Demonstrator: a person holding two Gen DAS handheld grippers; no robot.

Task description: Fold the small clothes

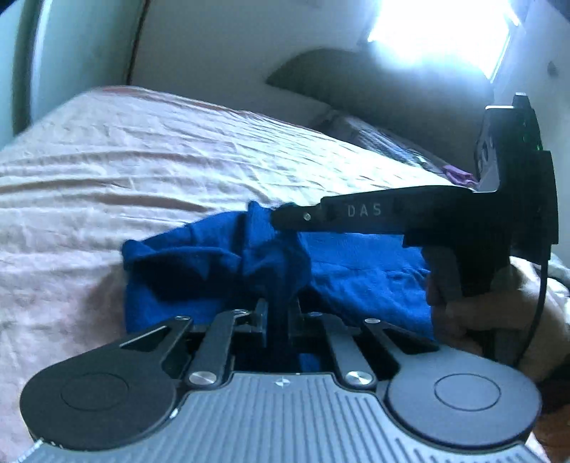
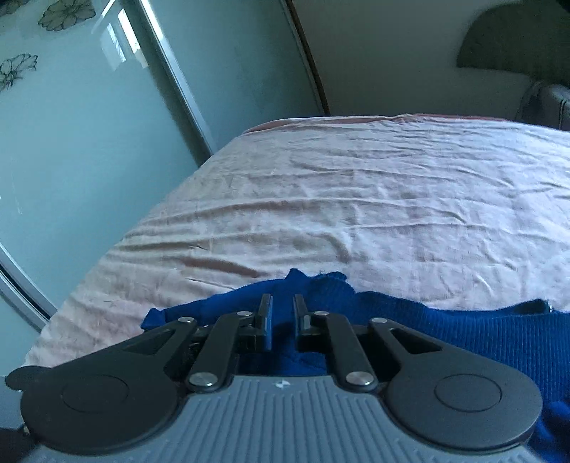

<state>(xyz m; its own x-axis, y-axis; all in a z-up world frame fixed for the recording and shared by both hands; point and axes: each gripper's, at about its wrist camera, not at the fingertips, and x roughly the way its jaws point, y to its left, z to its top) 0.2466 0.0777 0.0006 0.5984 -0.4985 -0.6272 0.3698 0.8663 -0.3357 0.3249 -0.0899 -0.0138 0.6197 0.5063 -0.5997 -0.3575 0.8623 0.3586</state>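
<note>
A blue knit garment (image 1: 356, 270) lies crumpled on the near part of a bed covered with a pale pink sheet (image 1: 142, 160). My left gripper (image 1: 278, 313) is shut on a raised fold of it, and the cloth rises in a bunch from between the fingers. My right gripper (image 1: 281, 215) comes in from the right, held by a hand (image 1: 463, 313), and its tips pinch a peak of the same cloth. In the right wrist view, the right gripper (image 2: 283, 317) has the blue garment (image 2: 463, 331) between its narrow-set fingers, with the rest spreading off to the right.
The wrinkled sheet (image 2: 356, 196) stretches far beyond the garment. A glass wardrobe door (image 2: 89, 142) with flower prints stands to the left of the bed. A dark headboard (image 1: 356, 78), a bright window (image 1: 438, 32) and some bedding with a purple item (image 1: 459, 174) are at the far end.
</note>
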